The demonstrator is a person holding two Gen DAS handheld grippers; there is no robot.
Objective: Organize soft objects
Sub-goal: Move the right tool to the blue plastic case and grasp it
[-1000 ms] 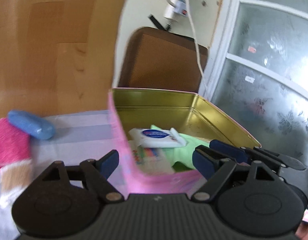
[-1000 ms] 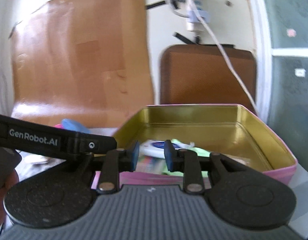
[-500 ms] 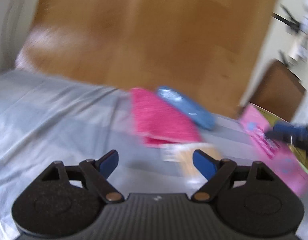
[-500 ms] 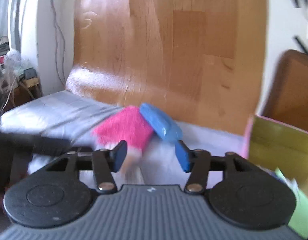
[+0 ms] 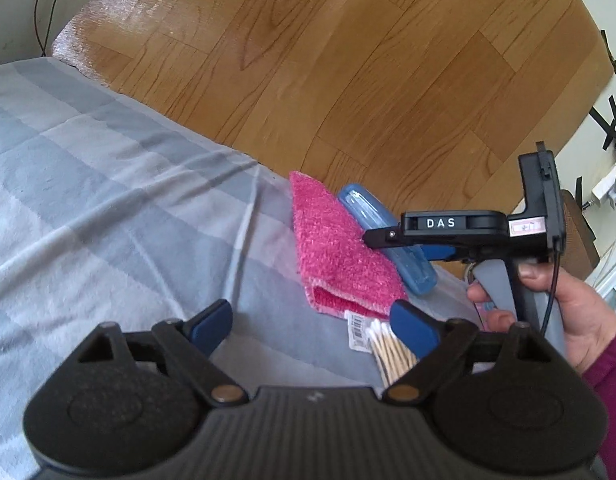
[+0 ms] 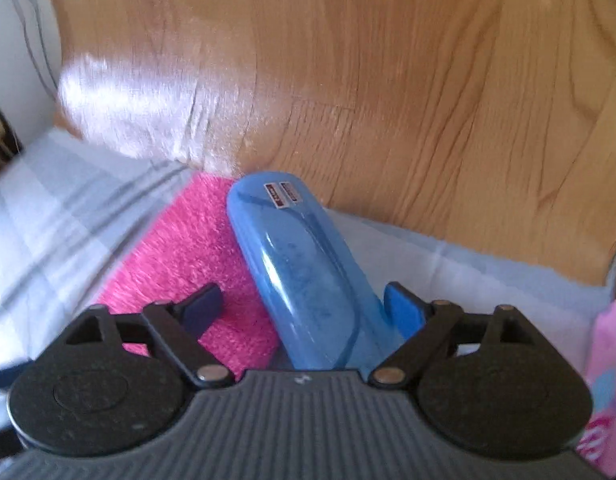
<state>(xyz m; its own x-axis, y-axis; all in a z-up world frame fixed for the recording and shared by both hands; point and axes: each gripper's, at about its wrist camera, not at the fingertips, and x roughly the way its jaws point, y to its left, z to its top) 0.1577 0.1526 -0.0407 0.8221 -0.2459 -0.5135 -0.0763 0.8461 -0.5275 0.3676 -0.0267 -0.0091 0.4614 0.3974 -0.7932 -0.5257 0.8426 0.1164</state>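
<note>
We count one pink towel (image 5: 339, 248), folded and fluffy, lying on a grey-and-white checked bedsheet (image 5: 108, 208) near its far edge, with wooden floor (image 5: 347, 60) beyond. One blue plastic case (image 6: 308, 272), long and rounded, lies with its left side on the towel's right edge, touching it; two small stickers sit on its far end. One bundle of cotton swabs (image 5: 391, 350) with wooden sticks and a barcode label lies just in front of the towel.

We see two grippers. The left gripper (image 5: 311, 320) hangs over the sheet with its two blue fingers spread wide; its jaws have just been opening further, and nothing sits between them, though the swab bundle lies just by the right finger (image 5: 411, 326). The right gripper (image 6: 304, 306) is down over the blue case with its jaws apart; they too have just been opening. The case lies between its fingers, the left one above the pink towel and the right one close beside the case's right side; we cannot tell whether that one touches it. In the left wrist view one hand (image 5: 579, 312) holds the right gripper's handle, with a maroon sleeve at the wrist. A pink box (image 6: 607, 380) shows at the right edge of the right wrist view.
</note>
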